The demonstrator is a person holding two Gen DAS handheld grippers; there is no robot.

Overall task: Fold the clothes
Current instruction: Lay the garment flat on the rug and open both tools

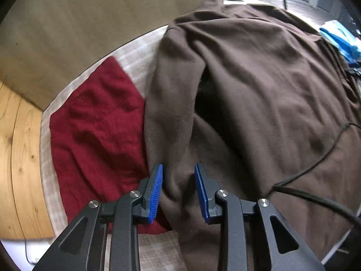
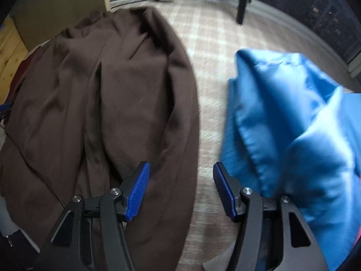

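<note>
A large brown garment (image 1: 248, 90) lies spread and creased across the pale checked table cover (image 1: 135, 56). My left gripper (image 1: 178, 169) stands over its near left edge, jaws partly apart. A raised fold of the brown cloth runs between the blue pads (image 1: 158, 180), and the right pad stands off it. In the right wrist view my right gripper (image 2: 181, 164) is open above the brown garment's (image 2: 112, 90) right edge, with nothing between its fingers. A shiny blue garment (image 2: 293, 124) lies crumpled just right of it.
A red garment (image 1: 97, 124) lies left of the brown one, reaching the table's left edge. Beyond that edge are wooden floor (image 1: 13, 158) and a beige panel (image 1: 90, 11). A black cord (image 1: 315, 158) crosses the brown cloth. A dark chair leg (image 2: 242, 4) stands past the far edge.
</note>
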